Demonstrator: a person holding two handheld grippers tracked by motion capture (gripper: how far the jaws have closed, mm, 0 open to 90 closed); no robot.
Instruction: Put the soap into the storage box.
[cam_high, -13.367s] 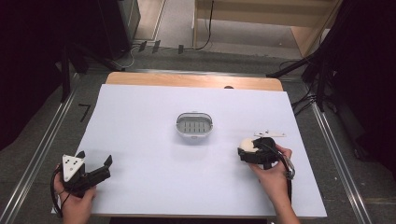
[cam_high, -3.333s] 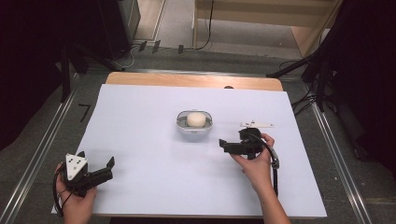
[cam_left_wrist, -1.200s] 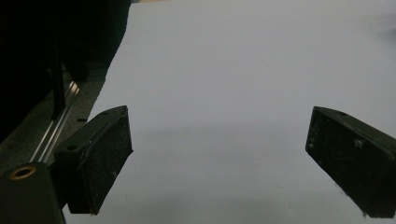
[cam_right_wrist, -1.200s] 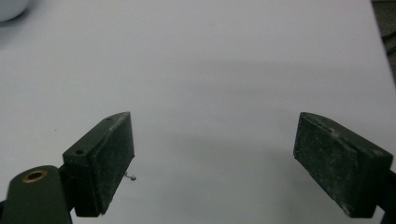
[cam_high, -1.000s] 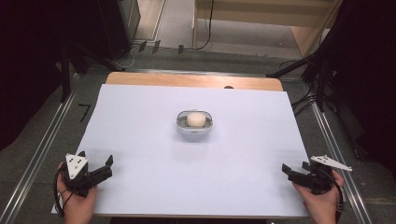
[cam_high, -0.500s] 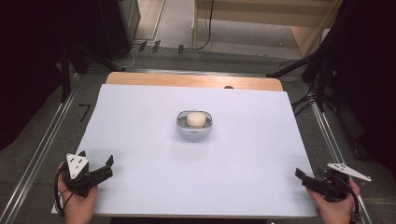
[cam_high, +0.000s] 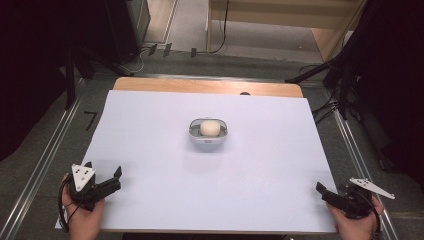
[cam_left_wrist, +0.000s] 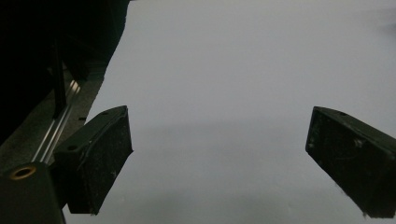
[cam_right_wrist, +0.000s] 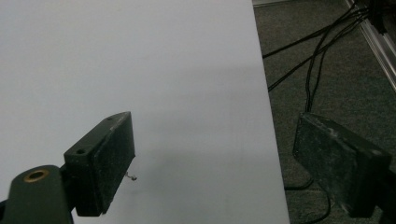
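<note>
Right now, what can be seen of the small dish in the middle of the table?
The dish is a small rounded-oblong container, grey and metallic-looking, with a raised rim. It sits flat and upright near the centre of the white table cover. A pale, cream-coloured round lump rests inside it. Nothing else touches the dish; both grippers sit far off at the near corners.

A white sheet covers the tabletop (cam_high: 150, 150), with a strip of bare wood (cam_high: 207, 86) showing along its far edge. Grey carpet (cam_high: 45, 150) lies around it (metal rails (cam_high: 42, 172) run along both sides). Black cables (cam_high: 327, 107) trail across the floor toward pale wooden furniture (cam_high: 280, 12) in the dim background.
</note>
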